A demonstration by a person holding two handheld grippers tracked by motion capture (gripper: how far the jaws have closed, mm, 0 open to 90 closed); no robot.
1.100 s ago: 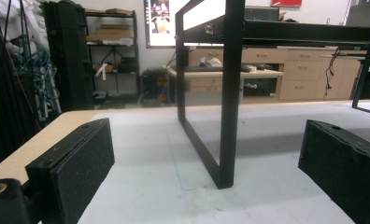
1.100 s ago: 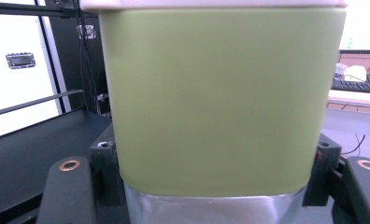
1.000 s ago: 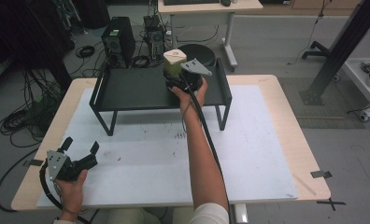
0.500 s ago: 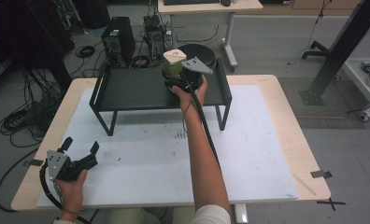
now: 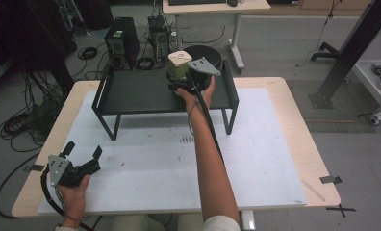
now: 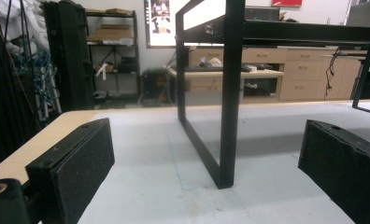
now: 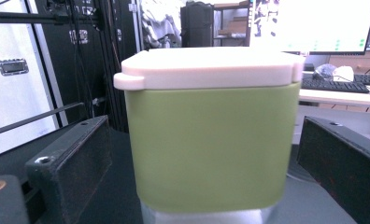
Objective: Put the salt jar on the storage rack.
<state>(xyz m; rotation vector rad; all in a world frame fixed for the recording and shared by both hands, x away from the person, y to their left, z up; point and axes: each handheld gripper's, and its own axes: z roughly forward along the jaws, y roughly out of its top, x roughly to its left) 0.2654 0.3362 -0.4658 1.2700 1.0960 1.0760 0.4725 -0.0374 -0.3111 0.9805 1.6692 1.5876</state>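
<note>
A green square container (image 5: 179, 70) with a white lid (image 5: 180, 58) stands on the black raised rack (image 5: 131, 91), at its back right. My right gripper (image 5: 178, 83) is open around it, and the hand reaches over the rack's front rail. In the right gripper view the container (image 7: 211, 144) sits between the two black pads (image 7: 75, 158), with a small gap on each side. My left gripper (image 5: 84, 150) rests open near the table's front left corner, with nothing between its fingers. In the left gripper view it (image 6: 206, 156) faces a leg of the rack (image 6: 230, 93).
A white sheet (image 5: 275, 159) covers most of the wooden table (image 5: 318, 192). The rack stands on thin legs with open space beneath it. A black round bin (image 5: 205, 52), computer towers (image 5: 121, 43) and cables lie on the floor beyond the table's far edge.
</note>
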